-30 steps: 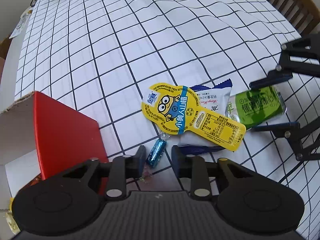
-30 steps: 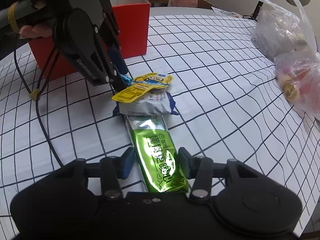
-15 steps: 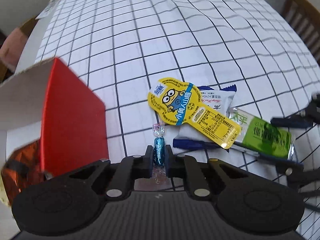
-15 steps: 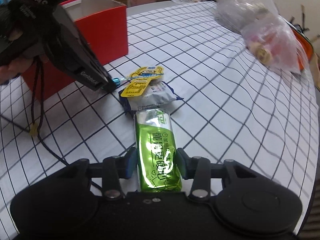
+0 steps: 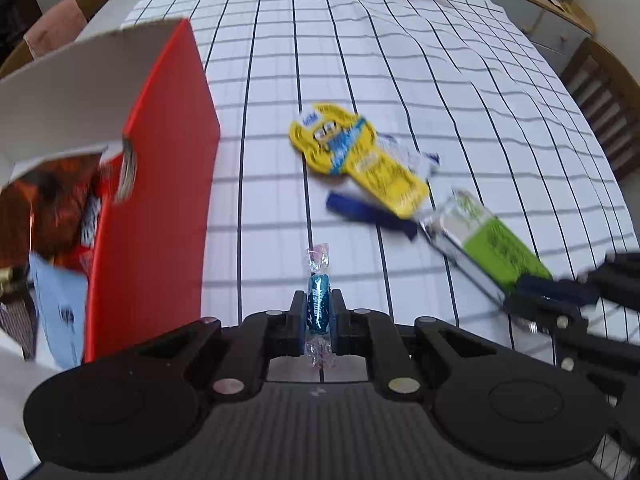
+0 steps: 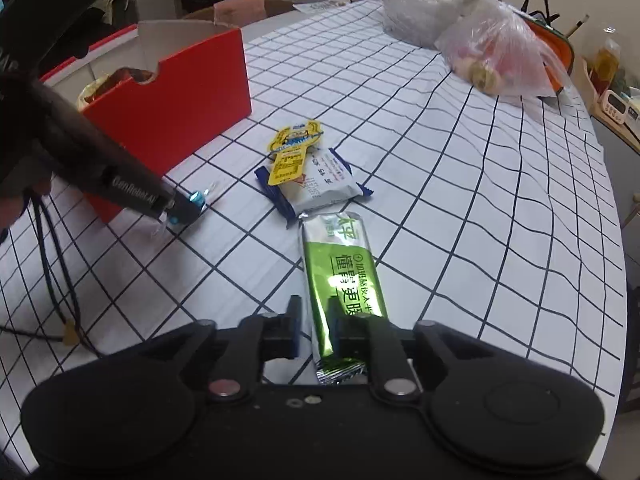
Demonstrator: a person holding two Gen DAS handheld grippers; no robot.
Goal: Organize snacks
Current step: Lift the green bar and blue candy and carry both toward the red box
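My left gripper (image 5: 318, 300) is shut on a small blue wrapped candy (image 5: 318, 308) and holds it just above the checked cloth, beside the open red box (image 5: 152, 184). The right wrist view shows the same left gripper (image 6: 188, 206) with the candy (image 6: 196, 199) at its tips, in front of the red box (image 6: 172, 120). My right gripper (image 6: 314, 320) has its jaws closing on the near end of a green snack packet (image 6: 344, 272), which is pinched and tilted between them. A yellow cartoon packet (image 6: 292, 152) lies on a white-and-blue packet (image 6: 320, 184).
The red box holds several snacks (image 5: 60, 208). Clear plastic bags of food (image 6: 480, 40) sit at the far side of the table. A dark cable (image 6: 52, 260) trails over the cloth at the left. A wooden chair (image 5: 600, 92) stands past the table's right edge.
The left jaws shut on the blue candy and carried it off the cloth toward the red box. The right jaws narrowed around the green packet, which now sits tilted. Both wrists rolled.
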